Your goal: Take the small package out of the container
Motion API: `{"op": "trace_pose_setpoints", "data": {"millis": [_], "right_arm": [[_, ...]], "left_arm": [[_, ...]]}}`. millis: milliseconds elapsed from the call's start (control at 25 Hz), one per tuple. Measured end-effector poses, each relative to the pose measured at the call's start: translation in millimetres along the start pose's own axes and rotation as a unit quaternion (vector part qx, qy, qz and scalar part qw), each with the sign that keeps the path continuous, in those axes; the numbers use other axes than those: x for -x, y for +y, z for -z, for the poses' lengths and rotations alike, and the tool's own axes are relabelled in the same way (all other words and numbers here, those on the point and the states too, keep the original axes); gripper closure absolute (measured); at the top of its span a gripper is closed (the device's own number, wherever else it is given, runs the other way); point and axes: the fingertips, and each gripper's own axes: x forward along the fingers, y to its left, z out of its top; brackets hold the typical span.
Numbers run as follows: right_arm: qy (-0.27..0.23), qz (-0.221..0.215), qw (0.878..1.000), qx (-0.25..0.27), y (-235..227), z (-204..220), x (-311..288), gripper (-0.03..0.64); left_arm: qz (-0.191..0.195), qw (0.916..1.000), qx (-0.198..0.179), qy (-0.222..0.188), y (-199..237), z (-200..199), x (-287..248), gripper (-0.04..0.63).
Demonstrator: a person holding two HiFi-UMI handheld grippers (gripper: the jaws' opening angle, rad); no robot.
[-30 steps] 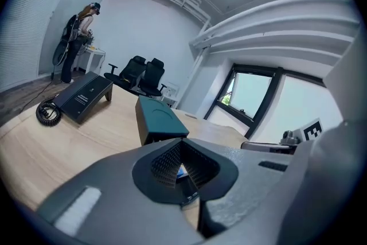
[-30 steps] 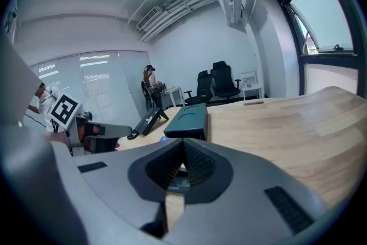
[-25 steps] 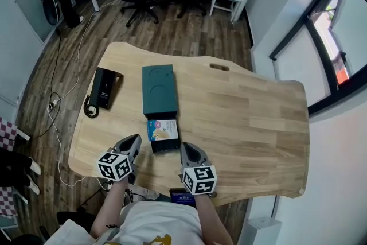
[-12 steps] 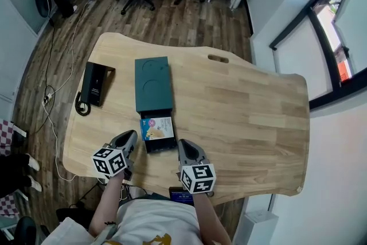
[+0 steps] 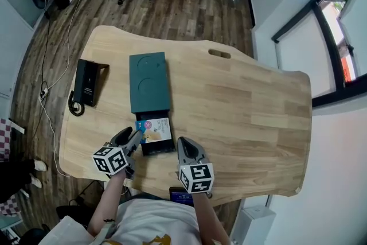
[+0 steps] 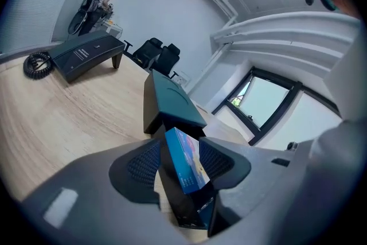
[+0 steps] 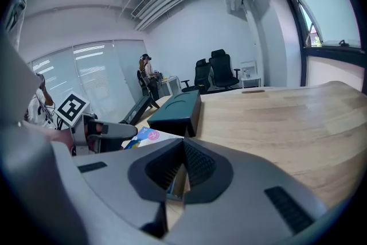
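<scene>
**Item: small package, still in container, slip risk**

My left gripper is released. Its jaws have just widened and now straddle the small blue printed cardboard package, pads not pressing. The package leans tilted in the black pull-out tray of the dark teal box-shaped container. My right gripper is clenched beside the tray.

Risks, as I judge them: clamping the tilted package off-square could skid it sideways, and a jaw could snag the tray wall.

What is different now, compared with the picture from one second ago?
The left hand-held gripper has moved in to the left edge of the small package, and its jaws have just been opening. The package now stands between them, not clearly gripped. The right hand-held gripper hardly moved. The green container and black phone stayed put.
</scene>
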Motion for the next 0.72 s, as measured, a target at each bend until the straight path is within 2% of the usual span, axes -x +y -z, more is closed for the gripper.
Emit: {"op": "trace_pose_setpoints", "data": {"millis": [480, 720], "right_arm": [[0.011, 0.01, 1.0, -0.003, -11, 5, -12, 0.614], [0.009, 0.021, 1.0, -0.002, -17, 3, -11, 0.614]], "left_arm": [[0.017, 0.9985, 0.019, 0.048, 0, 16, -22, 0.399], [0.02, 0.9985, 0.023, 0.046, 6, 15, -14, 0.399]]}}
